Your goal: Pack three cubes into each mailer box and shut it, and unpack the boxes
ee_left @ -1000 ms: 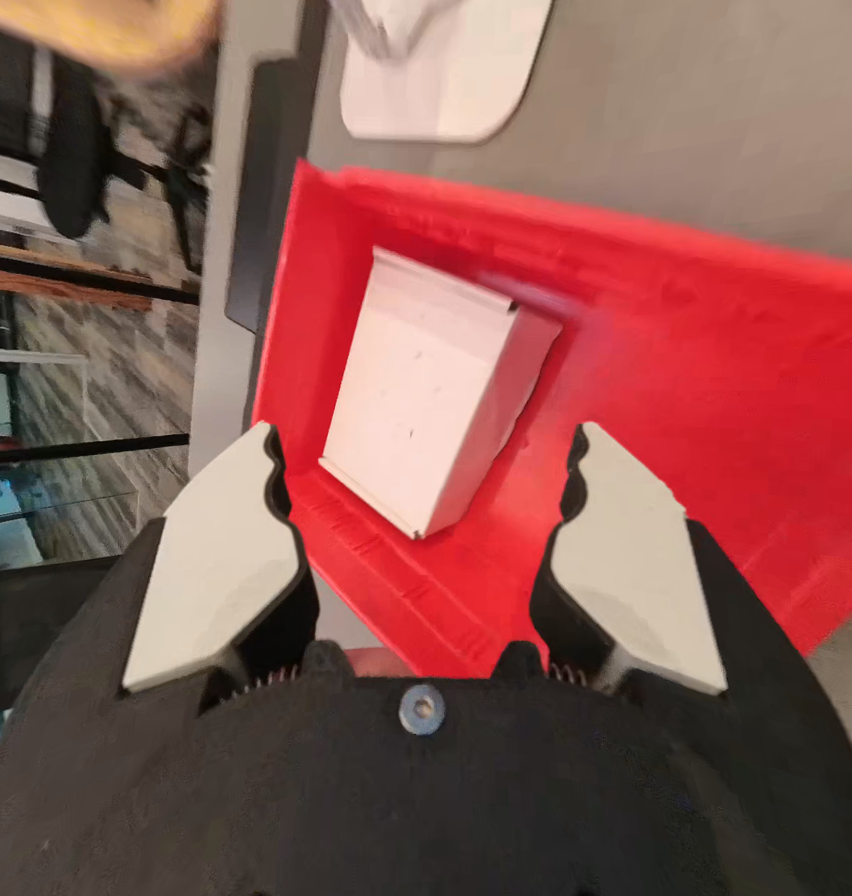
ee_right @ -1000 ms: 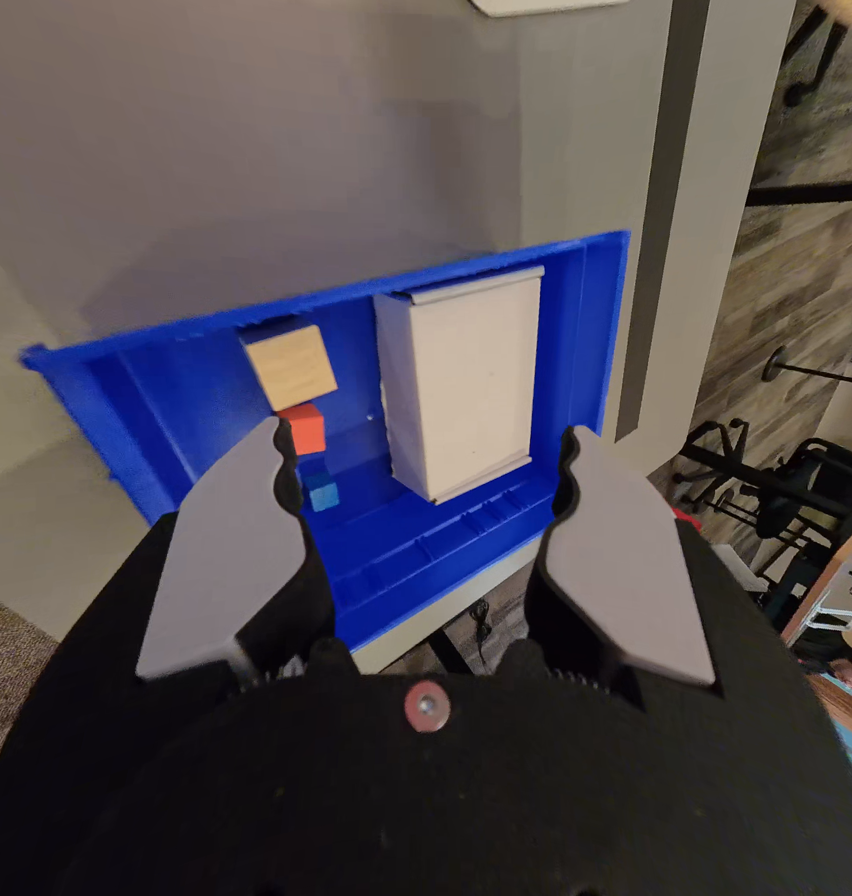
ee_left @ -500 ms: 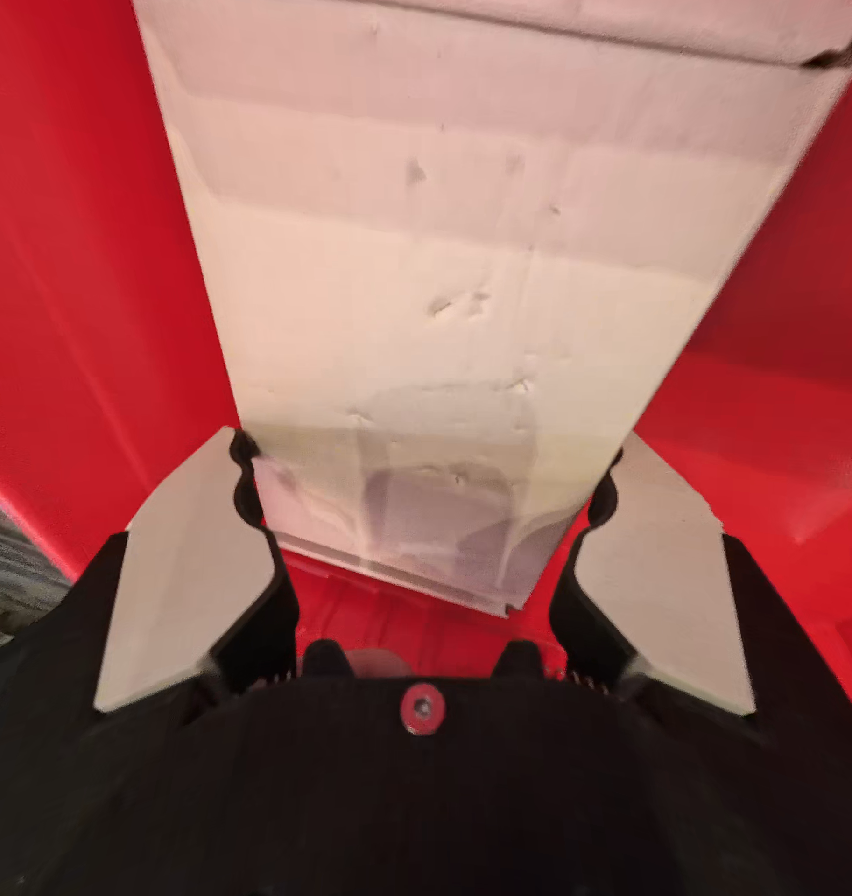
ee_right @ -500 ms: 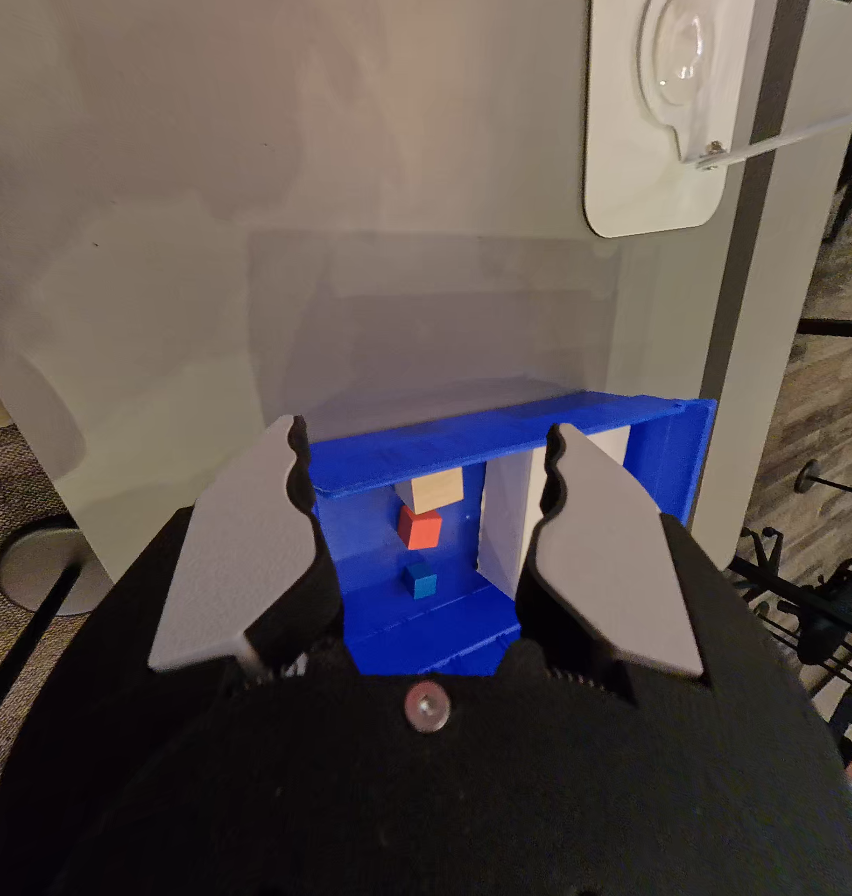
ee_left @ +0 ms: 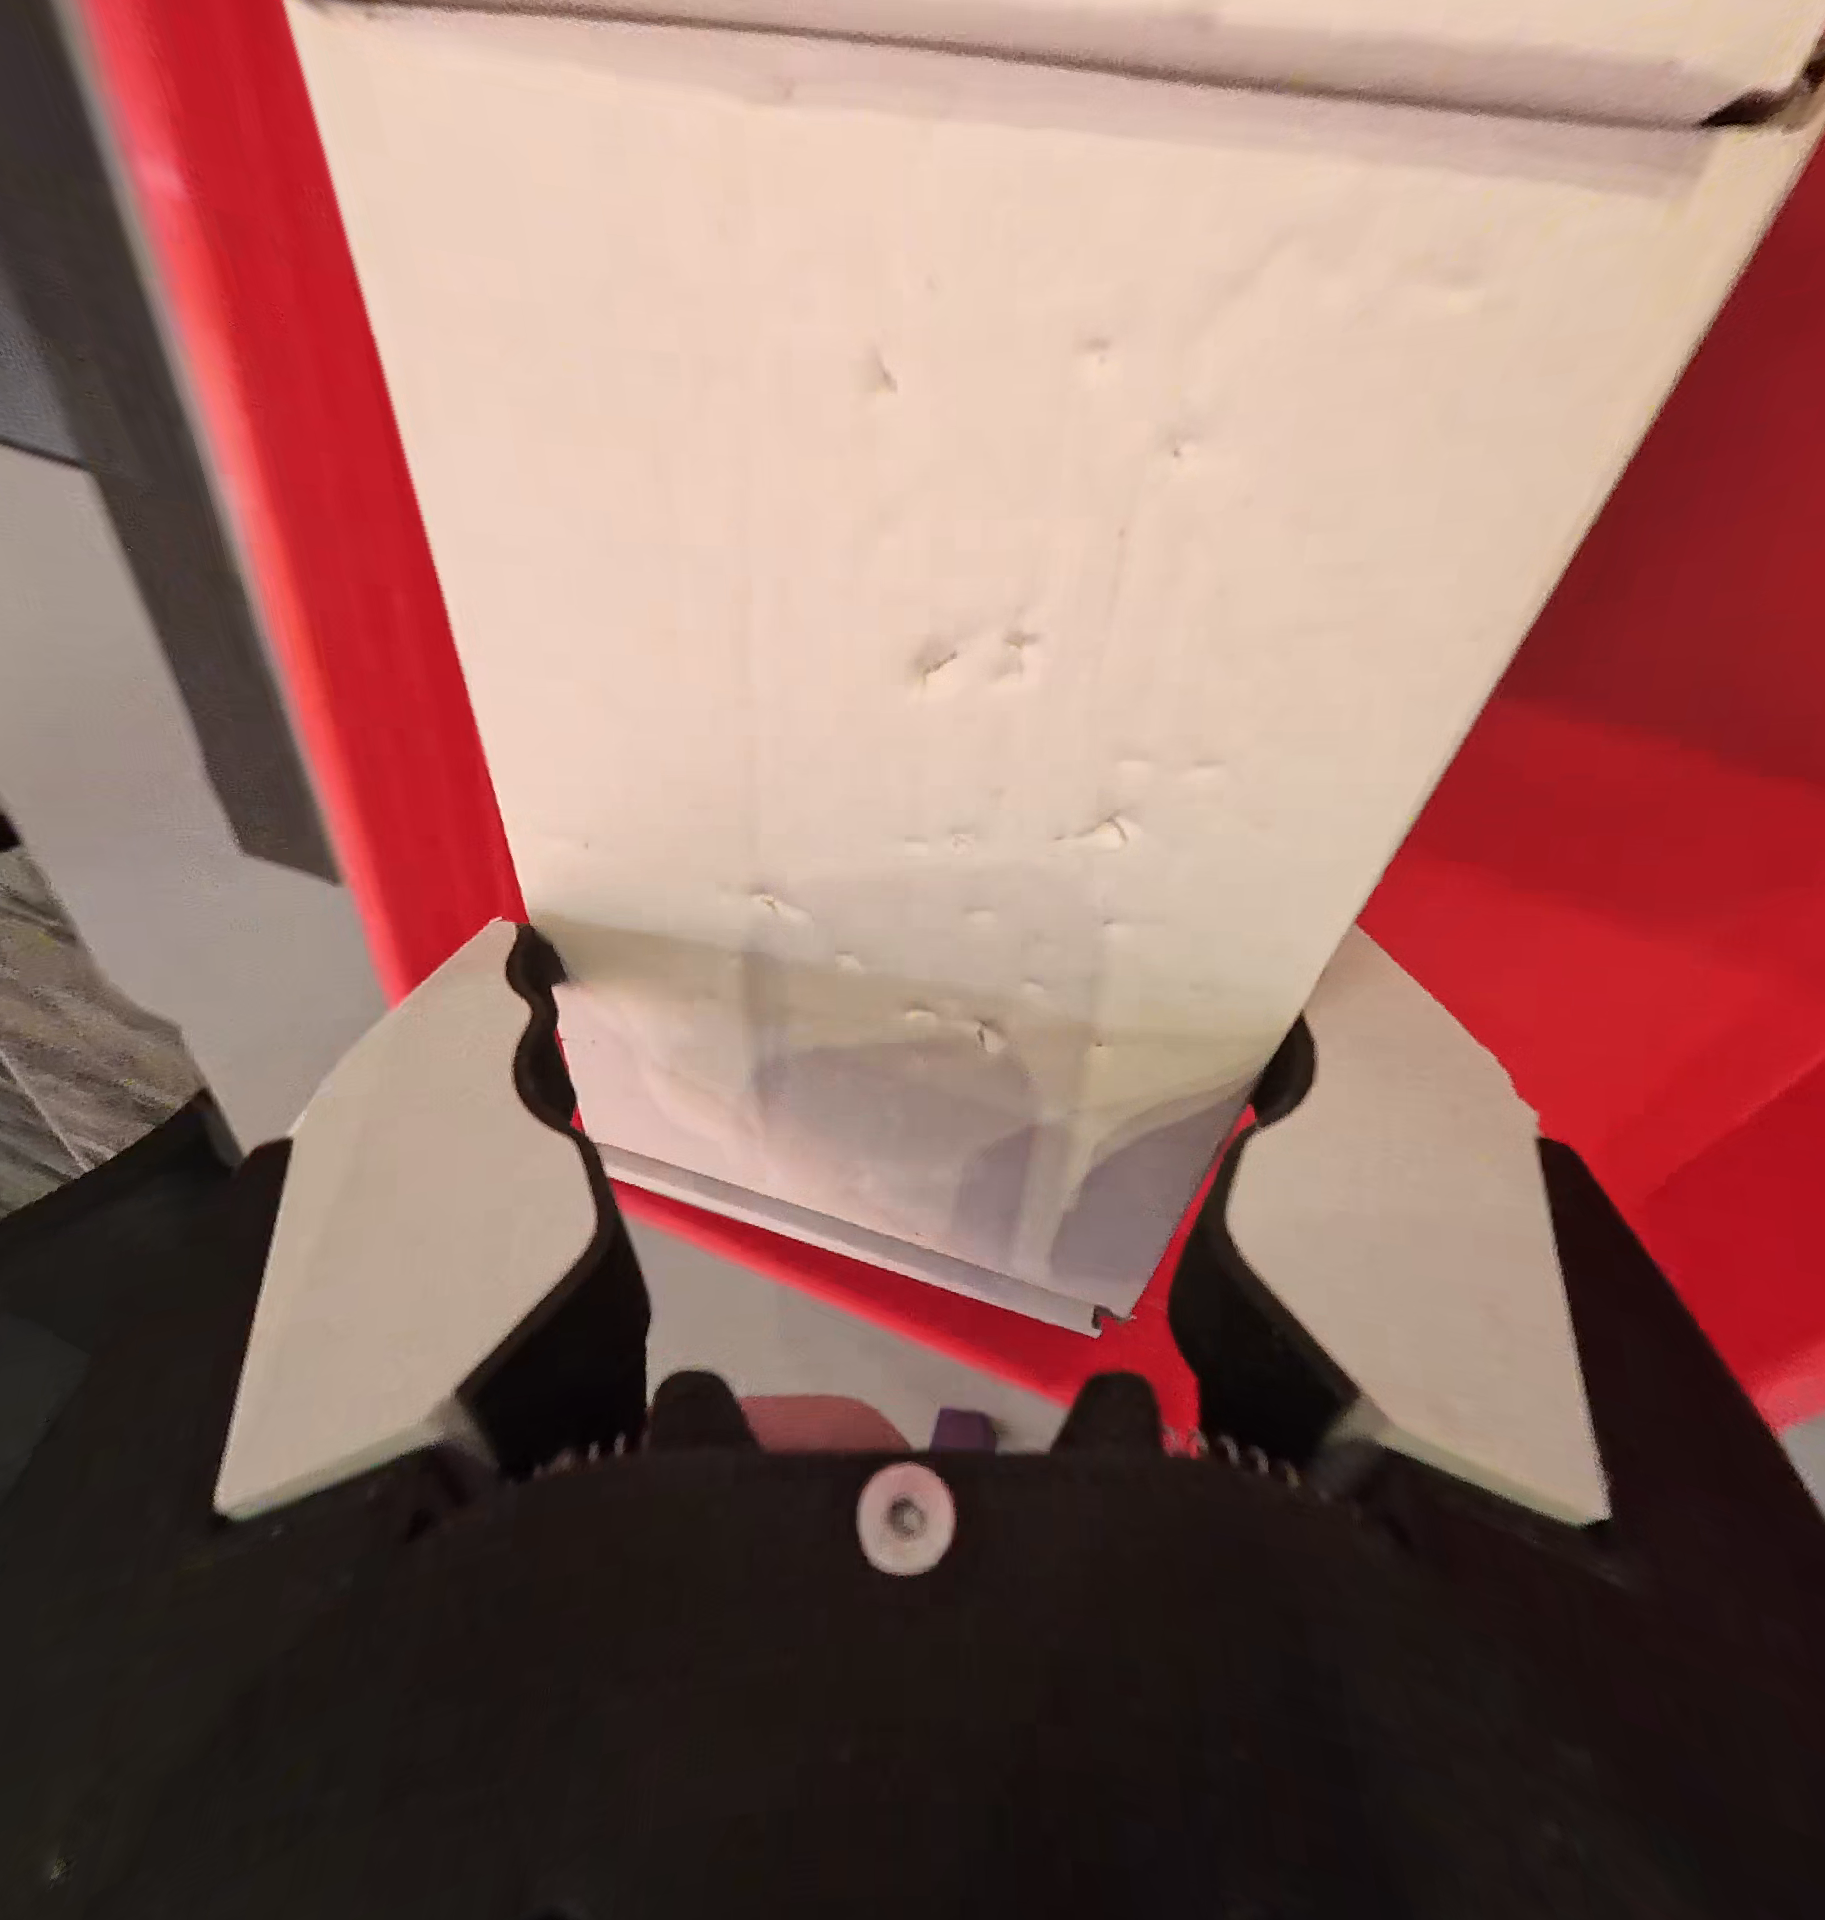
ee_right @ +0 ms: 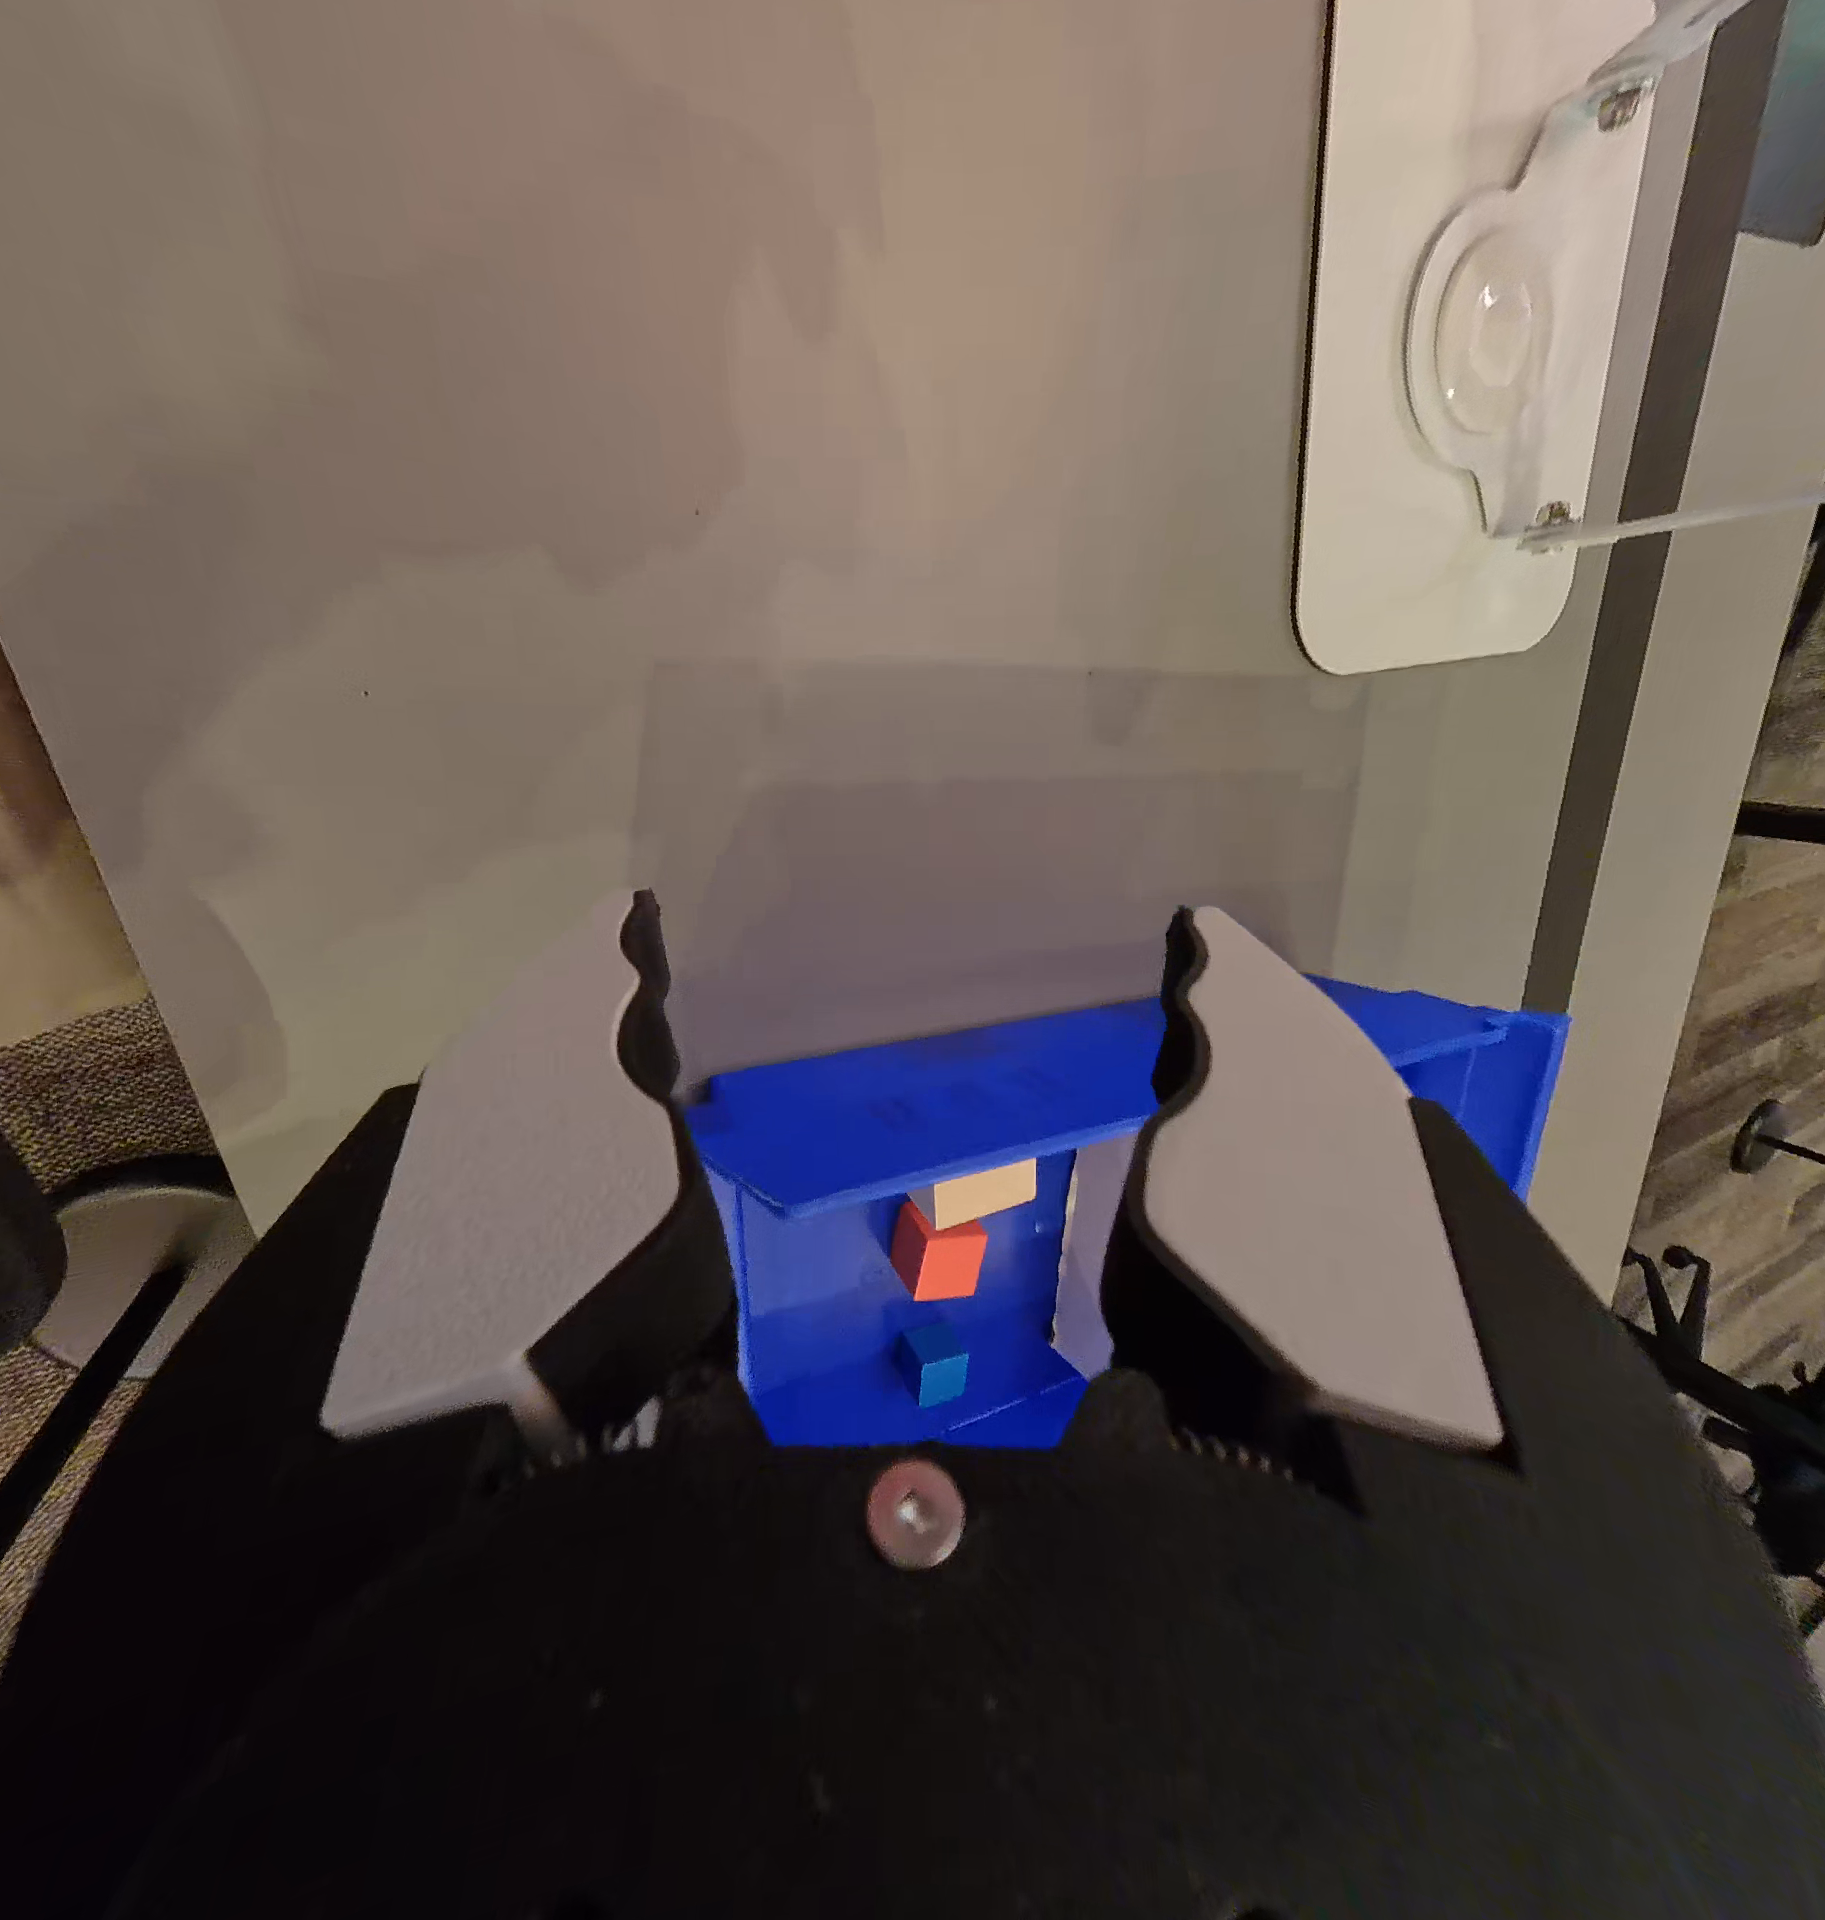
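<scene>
Each handheld claw is built alike: the left claw (ee_left: 913,1049) and right claw (ee_right: 913,1023) both have a matte black, rounded body, two pale grey angular fingers (ee_left: 409,1216) with wavy black inner edges, and a single silver screw (ee_right: 914,1512) set centrally below them. Small coiled springs (ee_left: 1225,1455) show at the finger roots.

In the left wrist view, the white cardboard mailer box (ee_left: 887,582) fills the gap between the jaws, with the red plastic bin's wall (ee_left: 295,582) close at frame left. In the right wrist view, the grey tabletop (ee_right: 679,468) lies bare across the upper frame, except for a white plate with a clear dome (ee_right: 1448,343) at upper right. The blue plastic bin's rim (ee_right: 939,1101) spans the gap between the jaws at centre frame.
</scene>
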Tool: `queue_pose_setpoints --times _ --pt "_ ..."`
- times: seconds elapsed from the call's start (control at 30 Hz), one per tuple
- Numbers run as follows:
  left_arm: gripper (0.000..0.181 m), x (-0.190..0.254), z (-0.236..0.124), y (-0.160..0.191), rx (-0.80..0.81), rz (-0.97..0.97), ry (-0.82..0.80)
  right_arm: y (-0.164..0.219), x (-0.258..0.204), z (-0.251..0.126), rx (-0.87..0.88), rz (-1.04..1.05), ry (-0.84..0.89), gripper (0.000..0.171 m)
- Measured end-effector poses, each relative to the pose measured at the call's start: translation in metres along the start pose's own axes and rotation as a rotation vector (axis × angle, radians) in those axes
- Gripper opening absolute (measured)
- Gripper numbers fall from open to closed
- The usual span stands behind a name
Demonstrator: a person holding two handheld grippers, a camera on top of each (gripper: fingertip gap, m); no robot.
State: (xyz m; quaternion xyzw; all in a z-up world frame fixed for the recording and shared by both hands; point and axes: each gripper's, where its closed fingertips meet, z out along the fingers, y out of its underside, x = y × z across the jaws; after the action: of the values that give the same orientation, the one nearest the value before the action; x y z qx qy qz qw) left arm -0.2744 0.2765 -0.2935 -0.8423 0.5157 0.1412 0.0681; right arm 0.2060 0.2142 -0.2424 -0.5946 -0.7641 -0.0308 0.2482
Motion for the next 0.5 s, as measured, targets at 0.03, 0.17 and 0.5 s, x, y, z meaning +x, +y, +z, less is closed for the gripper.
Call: queue_pose_setpoints --times 0.03,0.17,0.5 --pt "0.128 -0.001 -0.012 0.000 0.009 -0.010 -0.012 -0.003 0.000 0.000 0.006 -0.003 0.004 0.091" --pt "0.128 -0.004 -0.069 -0.017 0.065 -0.024 -0.106 -0.018 0.000 -0.003 0.045 -0.019 0.039 0.091" --pt "0.128 0.104 -0.138 -0.169 0.268 0.079 0.131 -0.085 0.019 -0.034 0.228 -0.074 0.374 0.097"
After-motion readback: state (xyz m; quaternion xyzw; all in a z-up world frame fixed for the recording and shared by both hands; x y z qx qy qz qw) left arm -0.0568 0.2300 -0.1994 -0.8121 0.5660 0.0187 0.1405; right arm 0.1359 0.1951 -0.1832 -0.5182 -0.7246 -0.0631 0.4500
